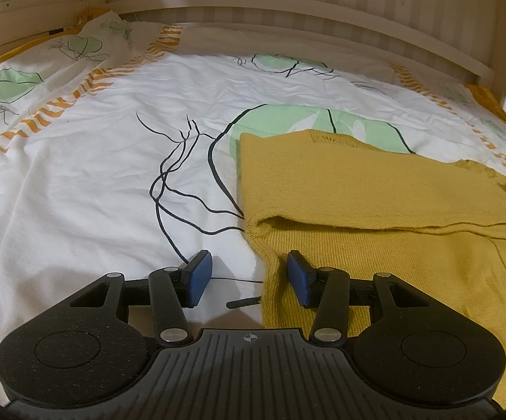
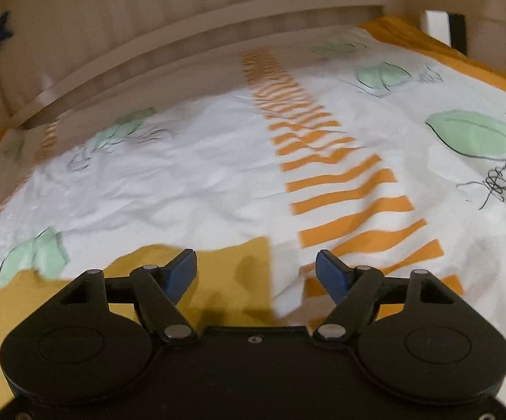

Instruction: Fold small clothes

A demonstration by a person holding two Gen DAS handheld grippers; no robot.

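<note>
A: Sweater [image 1: 375, 189] lies partly folded on the bed, right of the left tongs [image 1: 249, 280]. Those tongs are open and empty, one pad over the sheet [image 1: 95, 175], the other over the knit's left edge.

B: And the right tongs [image 2: 256, 273]?

A: Also open, nothing between the pads; a yellow corner [image 2: 218, 273] lies just under them. That view is blurred.

B: So how should the next fold go?

A: My guess: take the near edge with both tongs at matching points, lift it level, lay it flush over the folded layer, then smooth it.

B: The surface?

A: Soft and creased, white with green leaves and an orange striped band [image 2: 340, 182]. Wooden rail [image 1: 288, 10] behind, striped wall beyond.
</note>
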